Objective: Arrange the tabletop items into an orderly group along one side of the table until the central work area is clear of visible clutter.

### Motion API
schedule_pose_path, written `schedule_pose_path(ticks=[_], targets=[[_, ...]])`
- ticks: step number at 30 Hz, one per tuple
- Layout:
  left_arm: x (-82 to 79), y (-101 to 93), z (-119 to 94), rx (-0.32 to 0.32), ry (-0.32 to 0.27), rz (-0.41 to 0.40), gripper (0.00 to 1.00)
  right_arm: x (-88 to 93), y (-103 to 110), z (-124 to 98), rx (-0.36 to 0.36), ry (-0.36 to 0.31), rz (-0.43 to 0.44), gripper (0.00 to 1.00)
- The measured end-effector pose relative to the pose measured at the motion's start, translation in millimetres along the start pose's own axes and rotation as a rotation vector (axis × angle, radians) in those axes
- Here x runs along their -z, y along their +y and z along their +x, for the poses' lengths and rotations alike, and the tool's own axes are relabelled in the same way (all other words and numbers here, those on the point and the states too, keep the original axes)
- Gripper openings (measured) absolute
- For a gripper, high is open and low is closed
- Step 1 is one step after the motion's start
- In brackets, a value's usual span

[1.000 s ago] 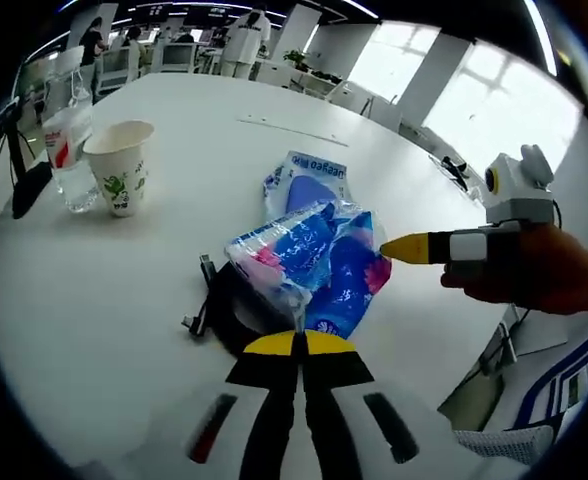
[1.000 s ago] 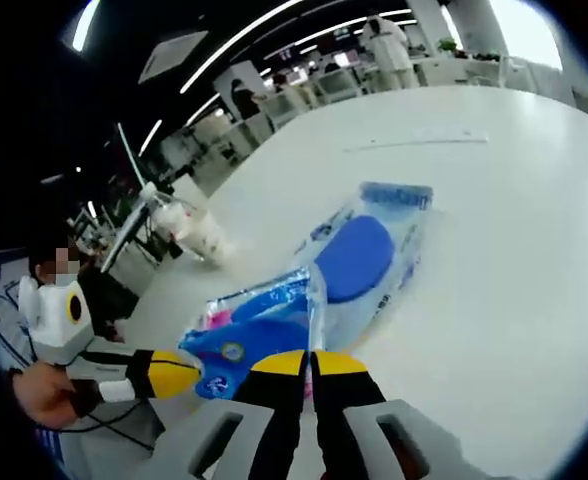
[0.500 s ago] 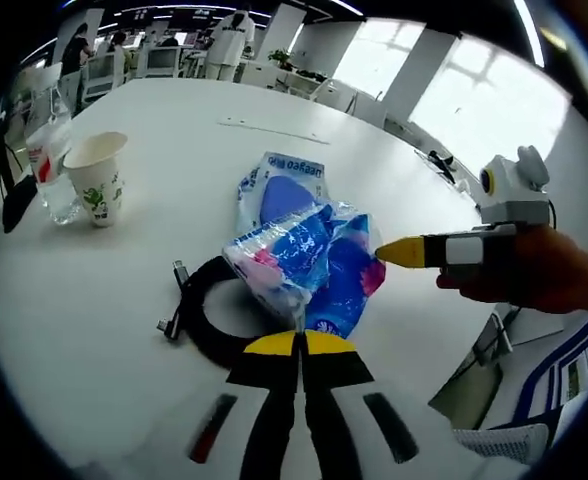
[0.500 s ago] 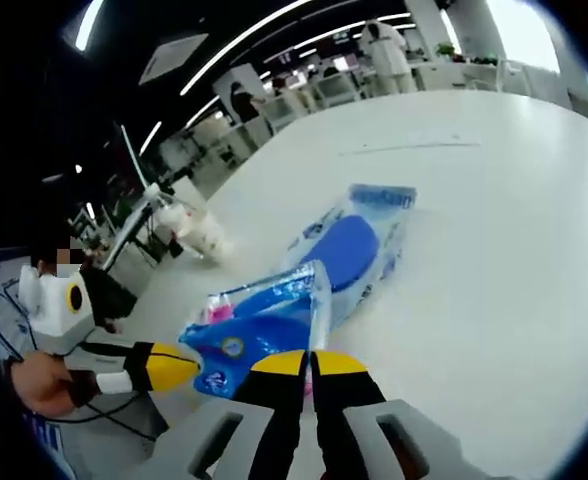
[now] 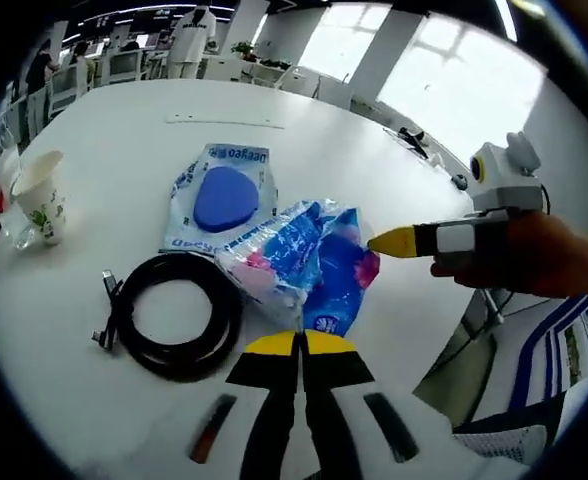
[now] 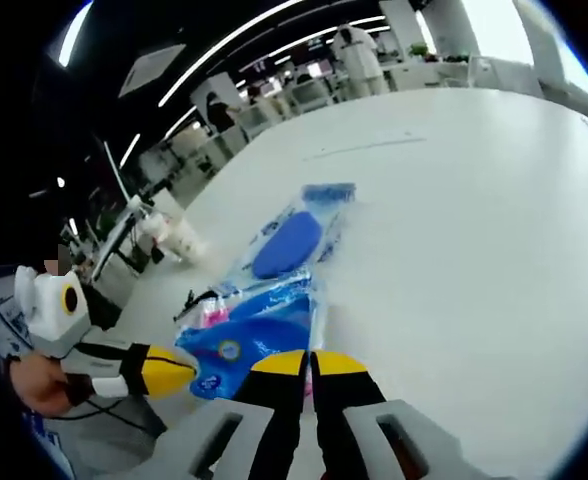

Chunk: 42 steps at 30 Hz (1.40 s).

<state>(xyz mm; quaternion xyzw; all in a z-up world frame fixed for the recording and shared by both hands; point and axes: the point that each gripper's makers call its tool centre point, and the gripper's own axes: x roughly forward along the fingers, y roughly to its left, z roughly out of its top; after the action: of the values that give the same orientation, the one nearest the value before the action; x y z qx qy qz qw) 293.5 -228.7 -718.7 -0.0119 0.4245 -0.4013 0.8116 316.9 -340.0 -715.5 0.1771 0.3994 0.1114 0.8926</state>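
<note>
Lifted clear of the black cable coil (image 5: pixel 177 315), the blue tissue pack (image 5: pixel 299 262) now hangs away from the sponge packet (image 5: pixel 222 197), which lay under it a second ago. Left gripper (image 5: pixel 299 345) and right gripper (image 6: pixel 312 362) both have their jaws closed on the pack's wrapper. Paper cup (image 5: pixel 39 195) stands near the far left table edge beside a bottle; contents cannot be seen. White table (image 5: pixel 114 130) lies bare beyond the packet; its near edge runs just right of the pack
</note>
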Motion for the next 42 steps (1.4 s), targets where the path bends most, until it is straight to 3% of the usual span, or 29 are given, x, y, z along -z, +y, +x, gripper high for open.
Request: schedule_pose_path(ticks=[16,27,35,42], targets=[[11.2,-45.4,35,0.071,0.067,0.083,0.00,22.8,-50,-31,0.101,-0.025,0.103,0.00],[24.8,-50.9,43,0.074,0.098,0.081,0.00,31.5,-58,-31,0.117,-0.016,0.121,0.00],[36.4,-44.7,46,0.058,0.129,0.100,0.00,36.3,-57,-28,0.114,0.001,0.115,0.00],[38.2,-45.4,44,0.063,0.137,0.101,0.05,36.9,-54,-26,0.107,0.008,0.108,0.05]])
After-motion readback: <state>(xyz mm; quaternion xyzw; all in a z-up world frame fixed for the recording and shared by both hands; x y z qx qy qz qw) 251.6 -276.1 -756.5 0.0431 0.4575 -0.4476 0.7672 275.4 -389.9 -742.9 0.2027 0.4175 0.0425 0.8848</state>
